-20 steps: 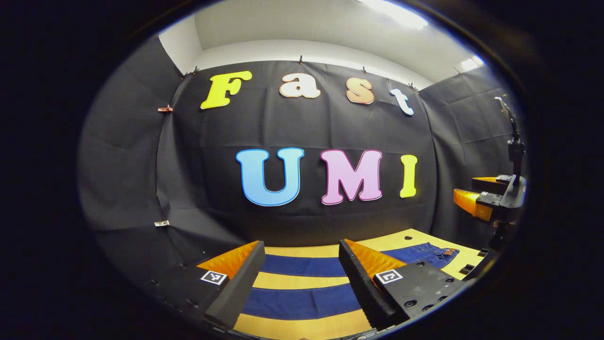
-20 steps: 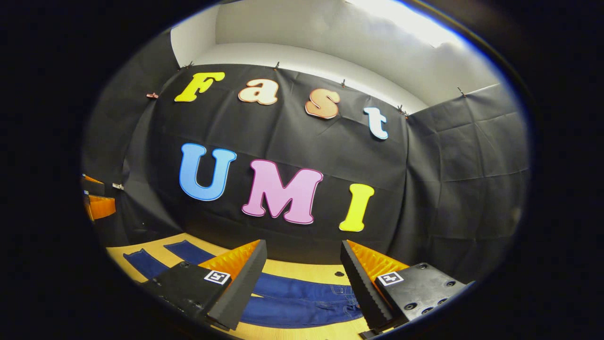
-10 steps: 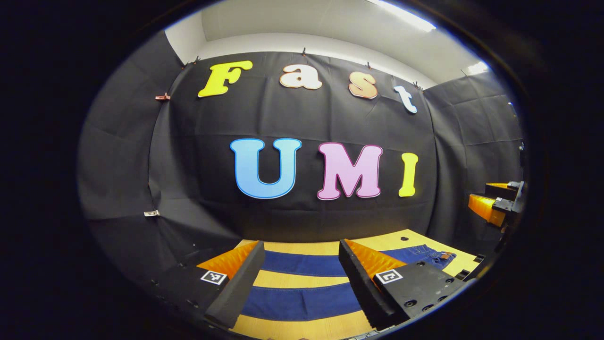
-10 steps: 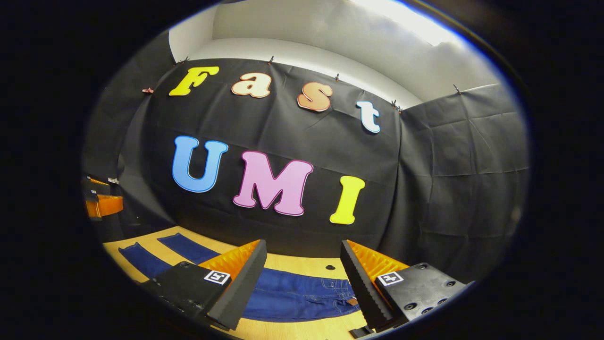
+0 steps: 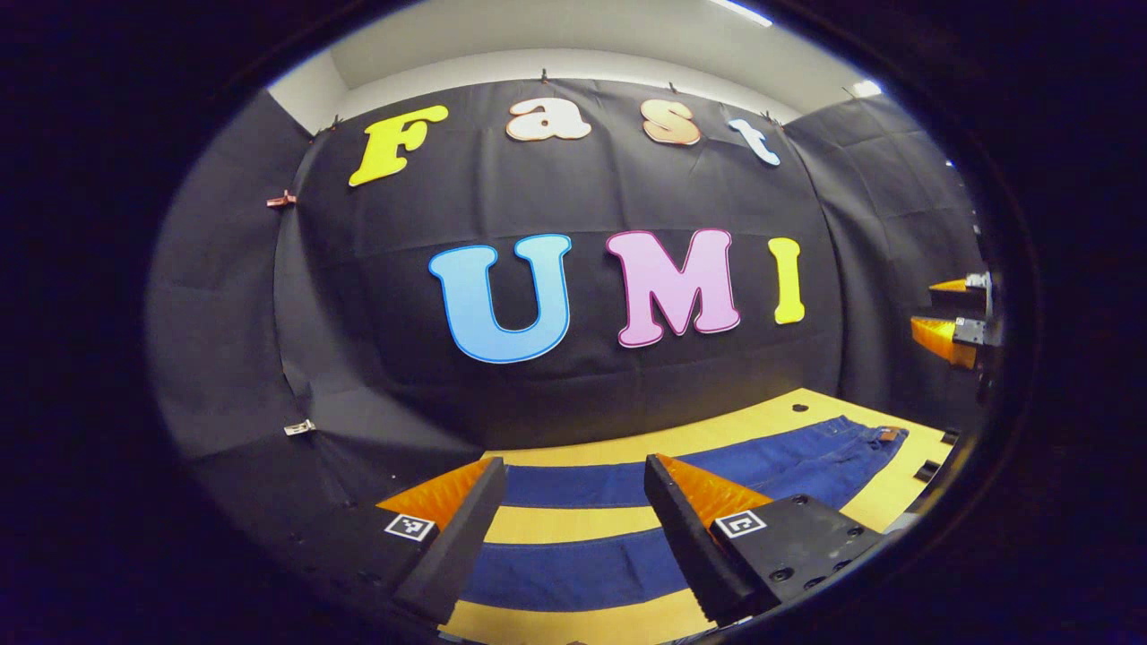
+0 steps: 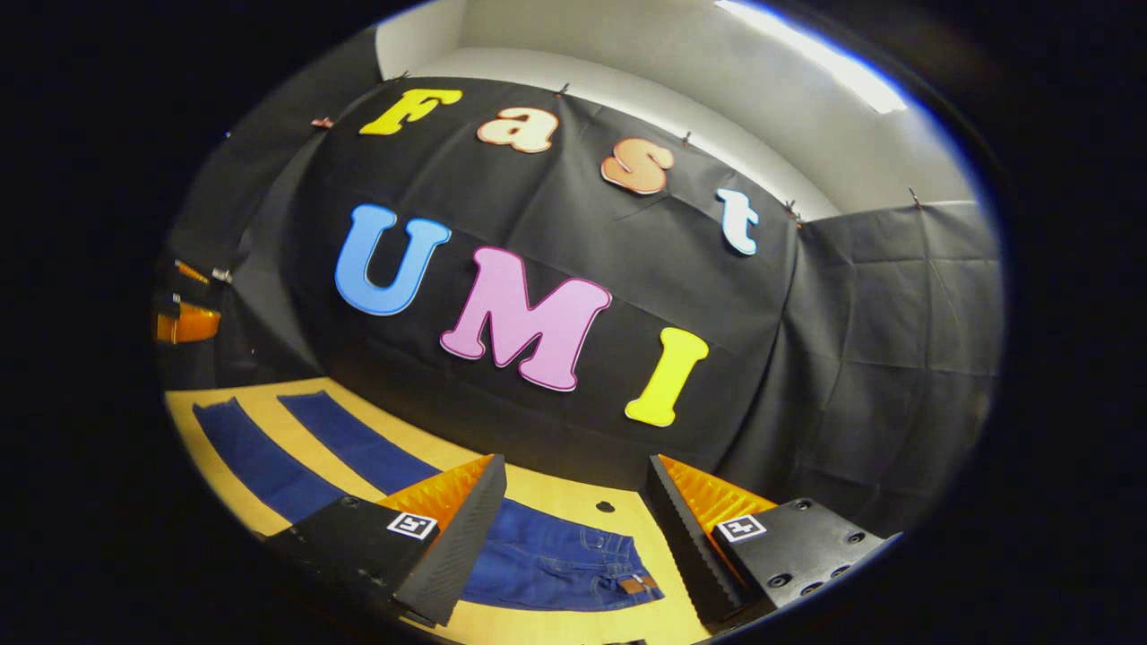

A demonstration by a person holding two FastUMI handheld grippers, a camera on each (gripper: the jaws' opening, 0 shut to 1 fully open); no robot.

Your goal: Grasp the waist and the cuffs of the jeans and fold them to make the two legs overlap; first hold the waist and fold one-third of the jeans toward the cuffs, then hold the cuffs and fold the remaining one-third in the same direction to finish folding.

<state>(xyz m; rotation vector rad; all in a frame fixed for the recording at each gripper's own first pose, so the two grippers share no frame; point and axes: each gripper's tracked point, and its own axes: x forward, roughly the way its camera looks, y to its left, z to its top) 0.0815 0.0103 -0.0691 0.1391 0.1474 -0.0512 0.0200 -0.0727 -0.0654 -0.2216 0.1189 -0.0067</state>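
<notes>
Blue jeans (image 5: 573, 573) lie flat on a wooden table (image 5: 573, 524), the two legs spread apart like two stripes. In the left gripper view the waist (image 5: 860, 448) lies far right, and my left gripper (image 5: 572, 461) hovers open above the legs, holding nothing. In the right gripper view the waist (image 6: 556, 564), with its brown patch, lies between and below the fingers of my right gripper (image 6: 576, 459), which is open and above the cloth. The legs (image 6: 269, 457) run off to the left there. Each view catches the other gripper at its edge (image 5: 950, 327) (image 6: 184, 318).
Black cloth walls close in the table (image 6: 573, 488) at the back and sides. A small dark hole (image 6: 606, 507) sits in the tabletop just beyond the waist, also seen as the hole (image 5: 794, 408) in the left gripper view.
Both views have tipped down and drawn closer, so more of the table and jeans shows. The right gripper view has also rolled. Both grippers stay open and hold nothing.
</notes>
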